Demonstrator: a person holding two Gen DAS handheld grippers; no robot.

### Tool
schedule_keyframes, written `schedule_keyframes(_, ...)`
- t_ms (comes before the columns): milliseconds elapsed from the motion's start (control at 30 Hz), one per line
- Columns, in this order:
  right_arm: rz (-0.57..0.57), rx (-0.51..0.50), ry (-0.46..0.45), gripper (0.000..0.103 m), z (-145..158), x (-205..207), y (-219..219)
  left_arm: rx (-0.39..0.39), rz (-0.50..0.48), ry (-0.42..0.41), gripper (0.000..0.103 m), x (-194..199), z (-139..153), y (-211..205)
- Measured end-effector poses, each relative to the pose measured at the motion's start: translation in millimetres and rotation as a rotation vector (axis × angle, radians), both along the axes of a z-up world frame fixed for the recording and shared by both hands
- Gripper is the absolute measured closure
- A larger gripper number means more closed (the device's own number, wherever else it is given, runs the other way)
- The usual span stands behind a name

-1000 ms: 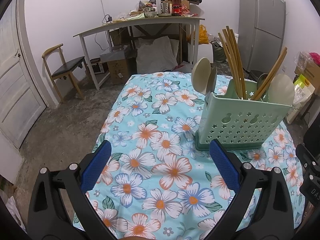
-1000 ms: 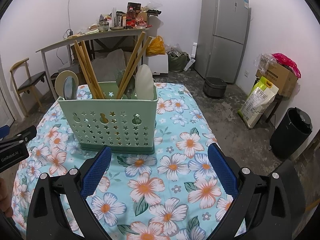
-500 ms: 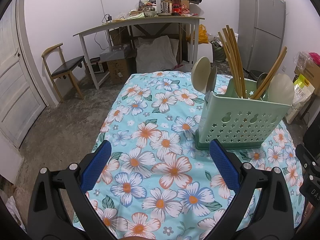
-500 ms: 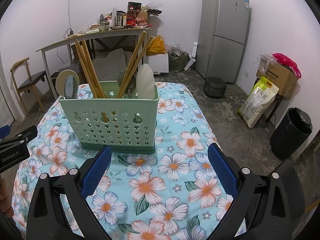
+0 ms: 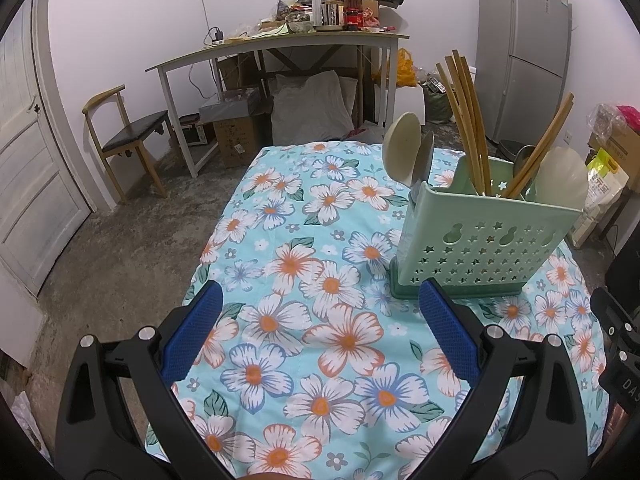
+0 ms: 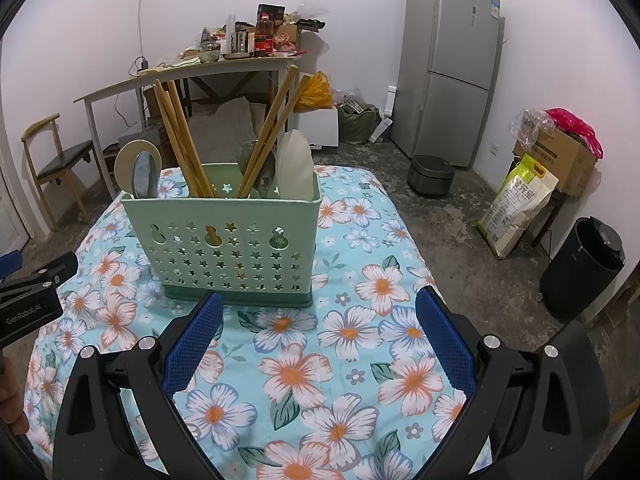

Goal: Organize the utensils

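Observation:
A pale green perforated utensil caddy (image 5: 476, 248) (image 6: 228, 248) stands upright on the floral tablecloth (image 5: 320, 280) (image 6: 360, 320). It holds wooden chopsticks (image 5: 468, 120) (image 6: 180, 140), cream spoons (image 5: 402, 148) (image 6: 296, 168) and a metal spoon (image 6: 144, 174). My left gripper (image 5: 320, 332) is open and empty, hovering over the cloth to the near left of the caddy. My right gripper (image 6: 316, 332) is open and empty, just in front of the caddy's near right corner. The left gripper's body (image 6: 32, 292) shows at the left edge of the right wrist view.
Beyond the table are a cluttered desk (image 5: 280, 44), a wooden chair (image 5: 128, 140), a door (image 5: 28, 160) and a grey fridge (image 6: 452, 68). On the floor to the right stand a rice bag (image 6: 516, 208), a cardboard box (image 6: 560, 160) and a black bin (image 6: 584, 268).
The right wrist view has shifted slightly, with the caddy now a little farther right in it. The left wrist view is almost unchanged. Both grippers stay open.

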State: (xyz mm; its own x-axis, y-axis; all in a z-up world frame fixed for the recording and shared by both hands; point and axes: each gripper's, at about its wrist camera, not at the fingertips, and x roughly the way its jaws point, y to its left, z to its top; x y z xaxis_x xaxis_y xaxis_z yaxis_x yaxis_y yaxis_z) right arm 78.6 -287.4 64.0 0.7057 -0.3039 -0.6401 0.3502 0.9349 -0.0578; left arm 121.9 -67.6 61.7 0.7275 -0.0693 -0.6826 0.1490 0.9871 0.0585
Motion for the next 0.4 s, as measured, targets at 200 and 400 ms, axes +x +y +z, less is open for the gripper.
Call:
schedule_keyframes(200,-0.002,0.001,-0.001,0.009,0.2,-0.2,0.4,-0.003,0.003,0.004,0.008,-0.5,-0.1,0.1)
schedule_keyframes(400,-0.001,0.001,-0.001,0.009,0.3,-0.6,0.9,-0.005,-0.003,0.009,0.008,-1.3,-1.0,-0.5)
